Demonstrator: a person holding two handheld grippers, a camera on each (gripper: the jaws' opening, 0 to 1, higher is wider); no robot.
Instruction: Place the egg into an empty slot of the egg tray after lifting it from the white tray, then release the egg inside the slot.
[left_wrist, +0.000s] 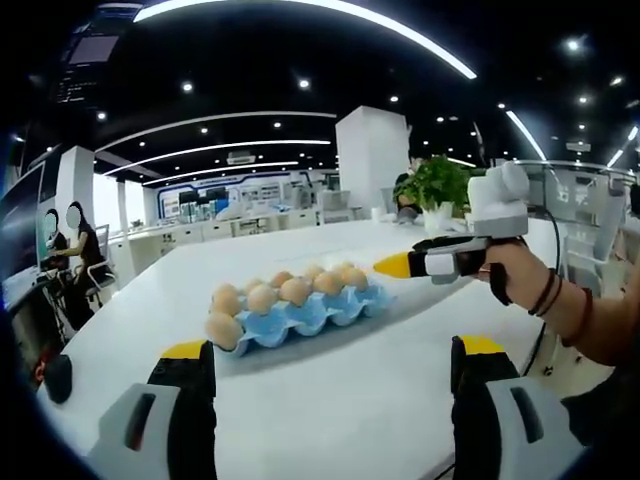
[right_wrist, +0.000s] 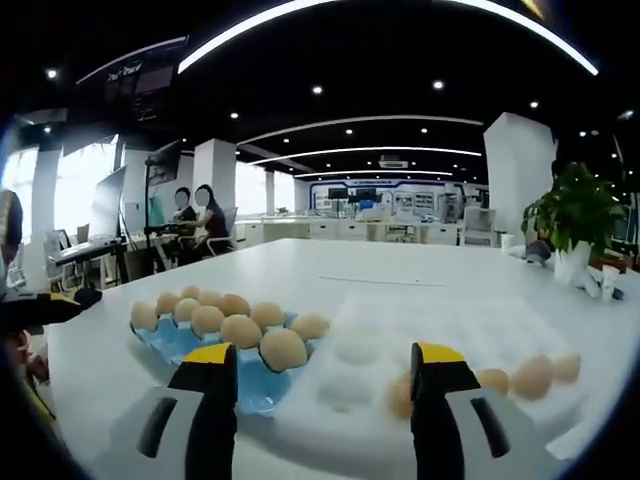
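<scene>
Jaws of the right gripper stand spread, nothing between them; just beyond its fingertips lies the white tray, moulded in shallow dimples, with four tan eggs visible along its right side, one partly hidden behind the right fingertip; the dimples ahead of the gap lie bare. Past the left fingertip sits the blue egg tray, touching or just beside the white tray, carrying about nine pale brown eggs in two rows; whether any slot is free cannot be told from this side. In the left gripper view, the left gripper is likewise spread and empty, bare white table between its fingers; the blue tray lies ahead toward the left fingertip, roughly ten eggs showing; open table surrounds it on every side. The right gripper enters beyond the right fingertip, held by a hand, its yellow tip near the tray's far end. A potted plant stands farther off.
</scene>
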